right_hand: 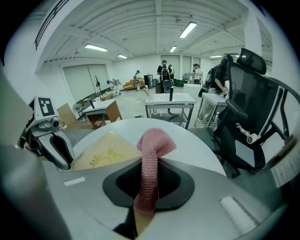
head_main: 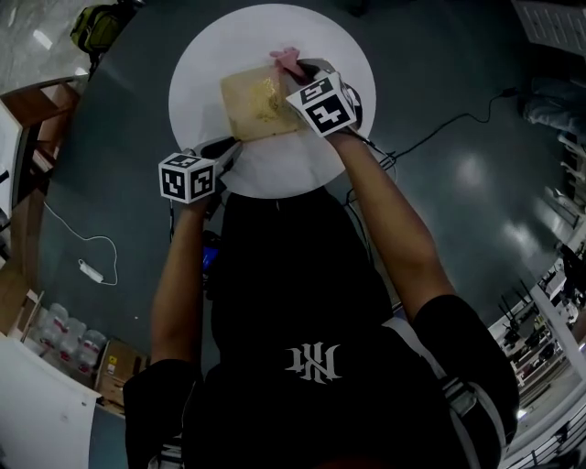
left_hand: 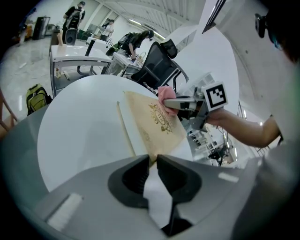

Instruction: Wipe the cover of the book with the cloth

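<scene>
A person stands over a round white table (head_main: 197, 78) with a two-jaw gripper in each hand; a tan book (head_main: 256, 105) with a gold emblem on its cover lies closed and flat near the table's middle, slightly toward the far side.

The left gripper (left_hand: 153, 159), reaching in from the table's near left edge, has its jaws drawn narrow on the book's near corner, clamping the cover edge between the pads; its marker cube (head_main: 188, 177) hangs just off the table's rim.

The right gripper (right_hand: 149, 160), over the table's far half, is clenched on a pink knitted cloth (right_hand: 152, 147); the cloth stands up between the jaws and flops over at its top. From the left gripper view the cloth sits at the far edge of the book, just past the emblem; whether it presses on the cover cannot be told.

A black office chair (right_hand: 243, 117) stands beside the table's far side; a green backpack (head_main: 99, 26) rests on the floor beyond the table to the left, and a white power strip (head_main: 92, 271) with its cord lies on the dark floor on the table's near left. People stand at desks well beyond the table.
</scene>
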The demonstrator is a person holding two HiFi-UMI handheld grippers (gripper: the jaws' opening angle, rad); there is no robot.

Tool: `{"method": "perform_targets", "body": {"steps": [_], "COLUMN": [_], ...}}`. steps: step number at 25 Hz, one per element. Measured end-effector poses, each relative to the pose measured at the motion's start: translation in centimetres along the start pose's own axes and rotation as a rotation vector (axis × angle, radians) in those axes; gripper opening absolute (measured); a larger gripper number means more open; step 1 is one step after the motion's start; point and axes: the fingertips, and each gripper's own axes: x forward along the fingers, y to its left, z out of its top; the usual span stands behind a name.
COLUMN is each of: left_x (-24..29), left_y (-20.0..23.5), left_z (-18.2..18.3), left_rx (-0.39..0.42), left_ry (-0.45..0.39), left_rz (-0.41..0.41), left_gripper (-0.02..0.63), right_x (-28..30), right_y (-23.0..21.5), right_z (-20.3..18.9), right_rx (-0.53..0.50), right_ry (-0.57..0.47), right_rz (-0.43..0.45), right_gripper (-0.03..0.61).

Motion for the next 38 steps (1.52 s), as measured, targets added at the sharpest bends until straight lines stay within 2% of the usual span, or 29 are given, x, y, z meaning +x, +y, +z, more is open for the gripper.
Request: {"method": "perform_targets", "body": {"steps": [8, 13, 14, 16, 18, 21, 24, 28, 32, 38], "left_x": [0.2, 0.3, 0.4, 0.5, 0.4, 0.2, 0.1, 0.0, 0.3, 0.0], "left_y": [0.1, -0.5, -0.7, -0.8, -0.6, -0.3, -0.5, -0.4, -0.3, -0.1], "left_z": [0.0, -0.1, -0.1, 0.0, 0.0, -0.2, -0.3, -0.1, -0.2, -0.3], "left_rx": [-0.003, -0.003, -0.004, -0.006, -0.007, -0.012, -0.009, -0.018, -0.026, -0.030], "left_ry": [0.001, 0.005, 0.005, 0.004, -0.002, -0.008, -0.006, -0.016, -0.026, -0.033], "left_rz": [0.001, -0.002, -0.004, -0.005, -0.006, -0.005, -0.002, 0.001, 0.004, 0.014], "left_gripper": [0.057, 0.057, 0.057, 0.057, 0.057, 0.055, 0.055, 0.055, 0.054, 0.054], "right_x": [-2.4, -4.6, -5.2, -6.7, -7.4, -6.2, -4.0, -0.9, 1.8, 3.8], "right_y": [-4.9, -8.8, -9.4, -9.3, -6.8, -0.8, 4.7, 10.3, 13.0, 13.8], "right_z": [-2.6, -5.6, -5.9, -4.4, -1.2, 2.9, 5.0, 6.0, 5.4, 4.2], "right_rx": [0.073, 0.141, 0.156, 0.162, 0.146, 0.125, 0.095, 0.078, 0.053, 0.003], "right_ry": [0.012, 0.089, 0.088, 0.020, -0.081, -0.162, -0.170, -0.126, -0.073, -0.012], "right_rz": [-0.093, -0.201, -0.224, -0.241, -0.195, -0.053, 0.069, 0.179, 0.210, 0.175], "right_gripper": [0.040, 0.038, 0.037, 0.037, 0.037, 0.037, 0.037, 0.037, 0.037, 0.037]}}
